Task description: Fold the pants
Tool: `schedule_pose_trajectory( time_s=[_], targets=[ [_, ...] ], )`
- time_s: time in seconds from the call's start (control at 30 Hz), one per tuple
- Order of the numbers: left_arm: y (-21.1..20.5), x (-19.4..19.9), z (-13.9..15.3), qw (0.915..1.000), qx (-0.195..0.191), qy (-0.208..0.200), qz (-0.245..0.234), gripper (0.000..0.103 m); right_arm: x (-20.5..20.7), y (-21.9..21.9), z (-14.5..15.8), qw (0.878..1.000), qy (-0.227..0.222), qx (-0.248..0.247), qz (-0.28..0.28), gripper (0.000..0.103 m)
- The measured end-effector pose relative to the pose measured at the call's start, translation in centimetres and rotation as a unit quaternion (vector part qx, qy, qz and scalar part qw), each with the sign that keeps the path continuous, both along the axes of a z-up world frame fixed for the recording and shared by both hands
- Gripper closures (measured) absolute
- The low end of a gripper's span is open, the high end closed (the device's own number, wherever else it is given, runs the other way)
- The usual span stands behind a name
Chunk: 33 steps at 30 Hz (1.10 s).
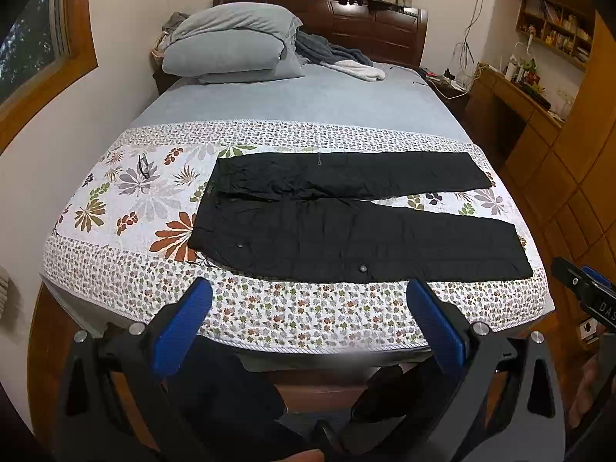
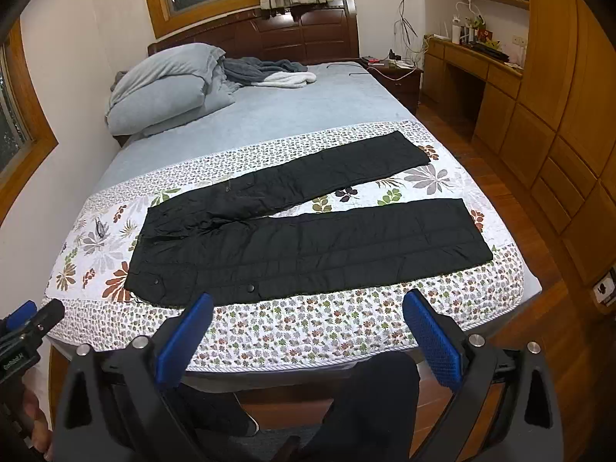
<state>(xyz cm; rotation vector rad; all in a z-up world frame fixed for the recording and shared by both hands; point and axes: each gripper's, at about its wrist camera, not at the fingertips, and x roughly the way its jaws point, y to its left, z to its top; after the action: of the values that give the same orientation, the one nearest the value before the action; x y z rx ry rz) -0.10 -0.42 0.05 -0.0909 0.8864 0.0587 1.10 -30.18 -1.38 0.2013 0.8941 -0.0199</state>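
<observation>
Nearest our lenses, both claws gape wide with nothing between the blue pads: our left gripper [image 1: 310, 300] and our right gripper [image 2: 308, 313] each hang over the foot edge of the bed, short of the cloth. Their black frames cut off the floor below, where we make out only dark shapes we cannot name. At the right rim of the left view the other tool intrudes, bearing white letters "DAS" before the frame crops them; a label on the tool at the left rim of the right view is too blurred to read. The black pants [image 1: 346, 223] lie flat on the floral quilt [image 1: 269, 308], waistband to our left, legs spread apart in a narrow V toward our right. A pair of glasses [image 1: 143, 165] rests on the quilt beyond the waistband. Grey pillows [image 2: 161, 88] are stacked near the headboard.
</observation>
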Motion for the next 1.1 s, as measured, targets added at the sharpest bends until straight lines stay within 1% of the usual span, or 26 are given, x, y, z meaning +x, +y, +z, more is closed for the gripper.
schedule_pose_trajectory(
  time_s=[1.1],
  targets=[
    [-0.27, -0.24, 0.04, 1.0, 0.003, -0.001, 0.0, 0.003, -0.36, -0.07, -0.3, 1.0, 0.002, -0.005, 0.0, 0.003]
  ],
)
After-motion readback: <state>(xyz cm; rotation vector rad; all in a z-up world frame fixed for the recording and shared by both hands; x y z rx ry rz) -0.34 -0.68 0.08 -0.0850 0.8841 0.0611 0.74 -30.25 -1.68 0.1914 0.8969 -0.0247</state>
